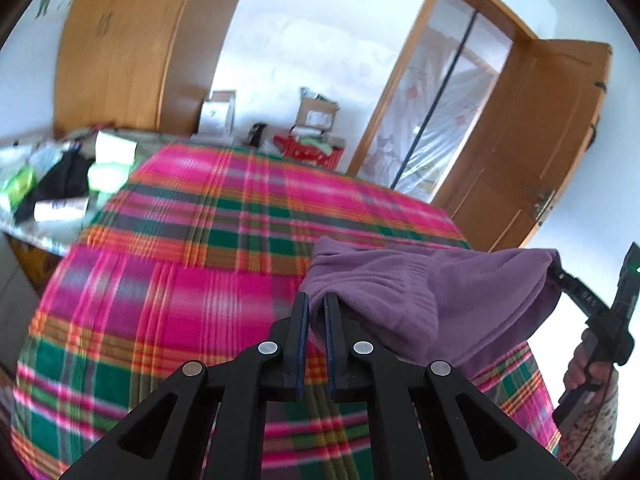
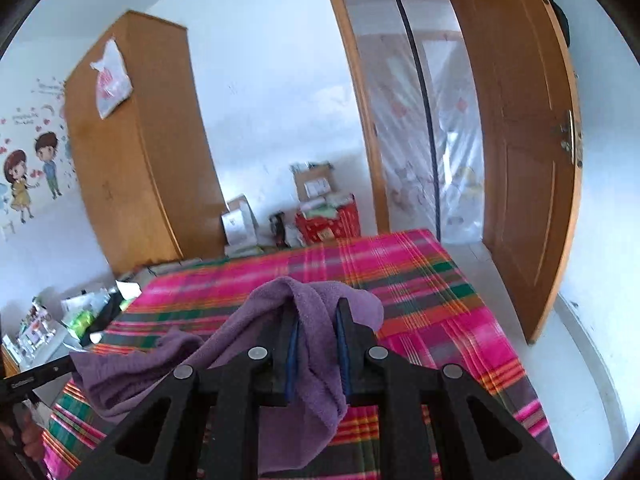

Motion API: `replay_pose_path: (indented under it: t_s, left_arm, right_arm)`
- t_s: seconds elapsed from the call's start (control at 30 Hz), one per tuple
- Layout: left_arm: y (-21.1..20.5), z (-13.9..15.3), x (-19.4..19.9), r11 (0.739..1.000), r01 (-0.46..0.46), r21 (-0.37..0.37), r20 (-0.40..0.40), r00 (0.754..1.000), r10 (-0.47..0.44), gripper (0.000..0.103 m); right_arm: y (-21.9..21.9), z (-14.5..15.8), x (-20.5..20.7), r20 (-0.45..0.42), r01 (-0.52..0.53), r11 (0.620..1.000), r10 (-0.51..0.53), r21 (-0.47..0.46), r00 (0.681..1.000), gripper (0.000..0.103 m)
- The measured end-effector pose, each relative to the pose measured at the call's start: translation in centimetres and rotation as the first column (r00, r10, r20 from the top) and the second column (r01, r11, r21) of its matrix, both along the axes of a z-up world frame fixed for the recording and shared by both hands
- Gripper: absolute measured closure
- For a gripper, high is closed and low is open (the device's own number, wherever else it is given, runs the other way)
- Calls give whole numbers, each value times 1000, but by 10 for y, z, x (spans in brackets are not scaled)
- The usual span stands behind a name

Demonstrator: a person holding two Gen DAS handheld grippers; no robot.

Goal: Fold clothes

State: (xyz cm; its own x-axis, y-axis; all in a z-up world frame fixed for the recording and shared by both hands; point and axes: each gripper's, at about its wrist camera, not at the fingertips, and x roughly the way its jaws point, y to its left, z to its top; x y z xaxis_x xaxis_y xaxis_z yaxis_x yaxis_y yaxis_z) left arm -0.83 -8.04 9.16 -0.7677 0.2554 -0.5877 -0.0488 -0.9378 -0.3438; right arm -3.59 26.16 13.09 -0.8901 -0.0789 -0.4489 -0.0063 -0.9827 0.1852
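We held the purple garment point(image 1: 432, 300) off the bed point(image 1: 192, 240), strung between our two grippers: the left gripper point(image 1: 316, 312) clamped one end, the right gripper point(image 2: 318, 320) the other, its length running side to side above the bed's near edge.

No writing can be read: print on the cardboard boxes point(image 2: 313, 188), the white plastic bag point(image 2: 111, 80) and the cartoon wall stickers point(image 2: 34, 176) is blurred.

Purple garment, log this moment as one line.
purple garment: lifted over plaid bed | left gripper: shut on edge | right gripper: shut on fold
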Motion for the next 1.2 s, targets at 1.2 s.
replay_pose_path:
  t_s: [1.2]
  left_arm:
    - [115, -60, 20, 683, 372, -628, 87, 906, -414, 57]
  right_arm:
    - [-19, -78, 55, 207, -48, 999, 43, 20, 977, 69]
